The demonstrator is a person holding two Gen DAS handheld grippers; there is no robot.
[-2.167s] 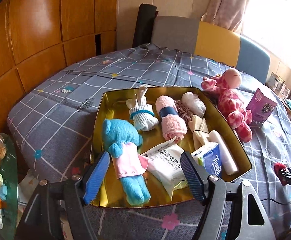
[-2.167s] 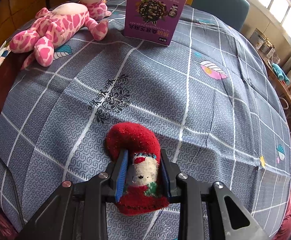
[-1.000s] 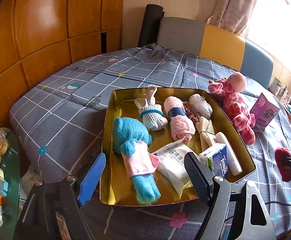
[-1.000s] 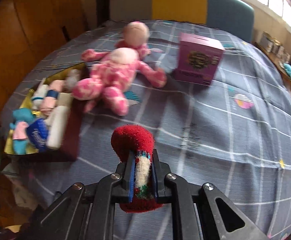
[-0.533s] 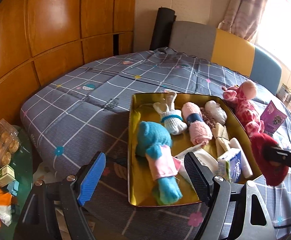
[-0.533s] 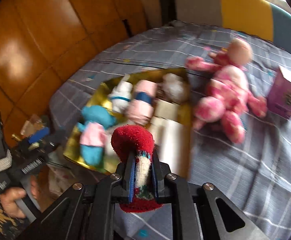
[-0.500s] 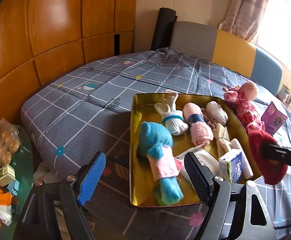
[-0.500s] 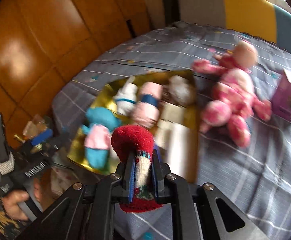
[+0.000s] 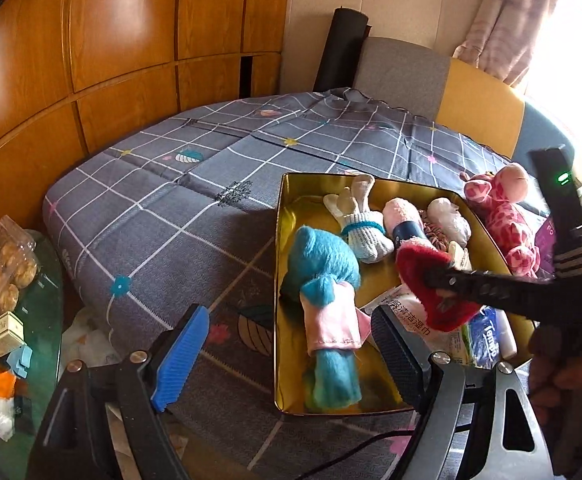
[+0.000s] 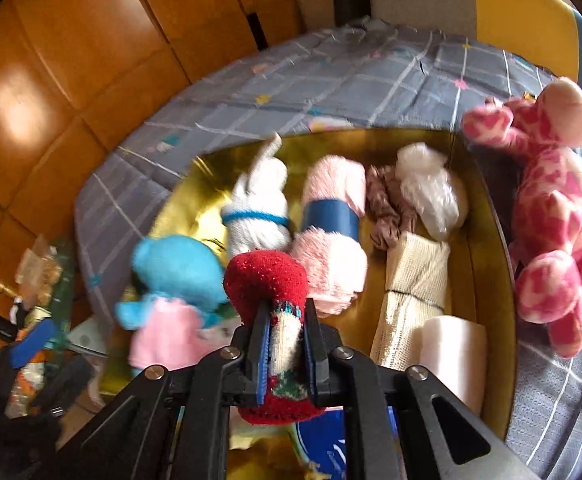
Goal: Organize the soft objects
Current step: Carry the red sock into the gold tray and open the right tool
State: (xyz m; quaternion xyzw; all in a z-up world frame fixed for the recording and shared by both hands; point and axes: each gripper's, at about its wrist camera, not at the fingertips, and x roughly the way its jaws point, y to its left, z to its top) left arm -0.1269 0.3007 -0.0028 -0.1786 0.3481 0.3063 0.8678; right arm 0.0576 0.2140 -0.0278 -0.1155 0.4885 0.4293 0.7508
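Observation:
My right gripper (image 10: 285,320) is shut on a red knitted sock (image 10: 269,280) and holds it above the gold tray (image 10: 195,184). In the left wrist view the sock (image 9: 415,260) hangs over the tray's (image 9: 281,240) middle, beside a blue plush toy (image 9: 325,268), a white sock roll (image 9: 365,232) and a pink towel roll (image 9: 403,220). A pink spotted giraffe plush (image 9: 503,216) lies on the cloth just right of the tray. My left gripper (image 9: 289,316) hovers near the tray's front left corner, its jaws opening with nothing between them.
Tissue pack (image 9: 487,336) and a wipes packet fill the tray's front right. A purple box (image 9: 547,240) stands beyond the giraffe. A glass side table (image 9: 47,320) with snacks sits low on the left. Wood panelling and chairs ring the checked tablecloth (image 9: 171,208).
My right gripper has carried the red sock from the cloth on the right to above the tray. The left gripper has drifted a little to the left of the tray.

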